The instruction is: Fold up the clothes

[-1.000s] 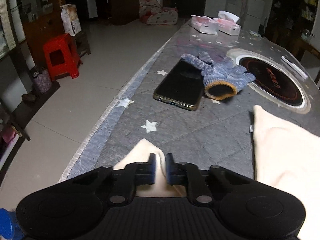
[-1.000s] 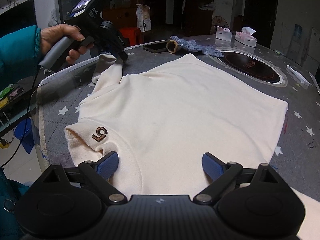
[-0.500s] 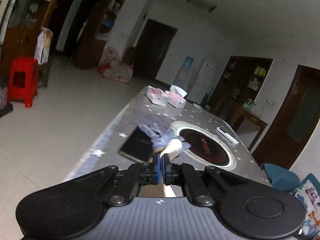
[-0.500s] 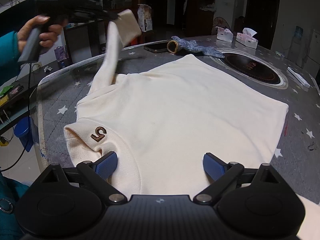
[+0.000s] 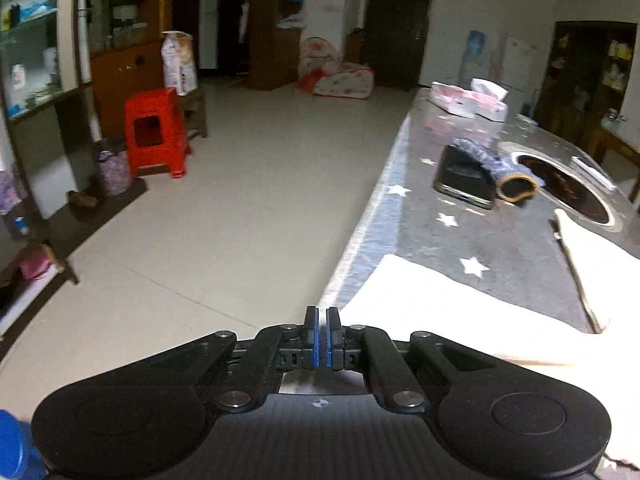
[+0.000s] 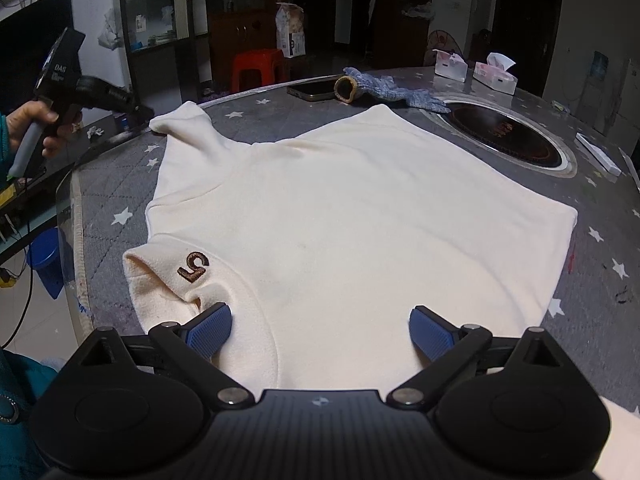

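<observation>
One cream sweater [image 6: 360, 216] spread flat on the desk [image 6: 592, 312], its folded sleeve [image 6: 188, 128] lying by the desk's left edge; one brown "5" patch [image 6: 193, 267] near the collar; beyond it one phone [image 6: 314, 89], one knit glove [image 6: 384, 88], one round hob [image 6: 504, 136] set in the desk, two tissue boxes [image 6: 450, 65] with tissue poking out; one red stool [image 5: 154, 132] on the floor; left hand-held gripper [image 5: 321, 320] clenched on nothing, off the desk's edge just beside the sleeve; right hand-held gripper [image 6: 320, 326] released, wide over the sweater's near hem.
</observation>
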### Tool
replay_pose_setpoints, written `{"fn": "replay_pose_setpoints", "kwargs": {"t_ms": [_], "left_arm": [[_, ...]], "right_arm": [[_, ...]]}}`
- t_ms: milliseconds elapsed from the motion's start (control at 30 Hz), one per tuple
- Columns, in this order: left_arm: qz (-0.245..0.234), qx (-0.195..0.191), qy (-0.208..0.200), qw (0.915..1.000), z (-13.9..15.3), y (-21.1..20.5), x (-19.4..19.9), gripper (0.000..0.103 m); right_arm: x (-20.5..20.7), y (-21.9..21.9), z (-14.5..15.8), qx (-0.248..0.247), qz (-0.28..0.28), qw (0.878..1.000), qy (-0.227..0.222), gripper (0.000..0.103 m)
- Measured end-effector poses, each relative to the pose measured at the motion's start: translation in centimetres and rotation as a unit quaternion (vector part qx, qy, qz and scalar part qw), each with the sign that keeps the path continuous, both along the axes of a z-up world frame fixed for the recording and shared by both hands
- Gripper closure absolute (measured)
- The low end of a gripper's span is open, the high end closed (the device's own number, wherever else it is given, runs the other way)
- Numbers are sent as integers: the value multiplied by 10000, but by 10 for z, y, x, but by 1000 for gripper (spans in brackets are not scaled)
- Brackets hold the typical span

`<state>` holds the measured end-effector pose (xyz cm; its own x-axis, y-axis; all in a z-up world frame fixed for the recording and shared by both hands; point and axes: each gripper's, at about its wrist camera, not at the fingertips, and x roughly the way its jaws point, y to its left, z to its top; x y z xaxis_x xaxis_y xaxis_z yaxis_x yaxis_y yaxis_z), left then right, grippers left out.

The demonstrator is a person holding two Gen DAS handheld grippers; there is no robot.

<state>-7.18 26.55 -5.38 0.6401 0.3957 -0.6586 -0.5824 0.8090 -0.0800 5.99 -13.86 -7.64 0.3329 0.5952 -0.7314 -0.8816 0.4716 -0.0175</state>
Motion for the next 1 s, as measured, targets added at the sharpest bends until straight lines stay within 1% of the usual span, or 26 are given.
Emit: {"fn": "replay_pose_setpoints", "kwargs": {"t_ms": [67,100,167,233,300,333,400,433,533,567,600,667,733,800,867,933,1000], "left_arm": [[-8,49,-106,9999,6,-5,1,97],[-183,99,-196,9996,12,-12,4,96],[-506,228,-194,9983,16,-22,16,94],[-748,109,-116,9971,13,-24,34,93],[-933,-191,-52,9954,5,-20,50,93],[-952,-216,25,9952,1,-18,57,93],[-973,-42,153,9951,-4,-15,70,93],[-970,74,229,9950,-6,-14,75,91],[-812,746,569,9923,-8,-10,89,91],[-741,920,679,9907,-9,-9,92,89],[-708,971,724,9901,-11,-7,92,87],[-653,946,675,9911,-10,-6,87,82],[-544,903,619,9925,-8,-7,79,80],[-462,820,514,9942,-3,-14,71,81],[-664,750,278,9946,8,-31,63,81],[-1128,430,-17,9927,18,-53,62,80],[-1651,60,-212,9860,24,-76,67,80]], "right_arm": [[0,0,0,-24,3,10000,11,6],[0,0,0,-47,17,10000,6,6],[0,2,1,-93,55,9999,-1,6],[1,3,1,-130,83,9999,0,6],[1,3,1,-153,100,9998,-13,6],[0,3,1,-158,106,9998,-22,6],[1,2,1,-165,96,9998,45,6],[1,2,1,-171,92,9998,86,5],[2,0,1,-192,124,9997,122,5],[3,0,1,-195,133,9996,133,5],[3,0,0,-197,136,9996,150,5],[4,1,0,-201,139,9996,166,5],[4,1,0,-206,150,9995,170,5],[5,1,0,-215,162,9995,173,4],[6,2,0,-241,174,9994,165,3],[6,3,0,-261,182,9994,145,1],[6,4,0,-281,190,9993,125,0]]}}
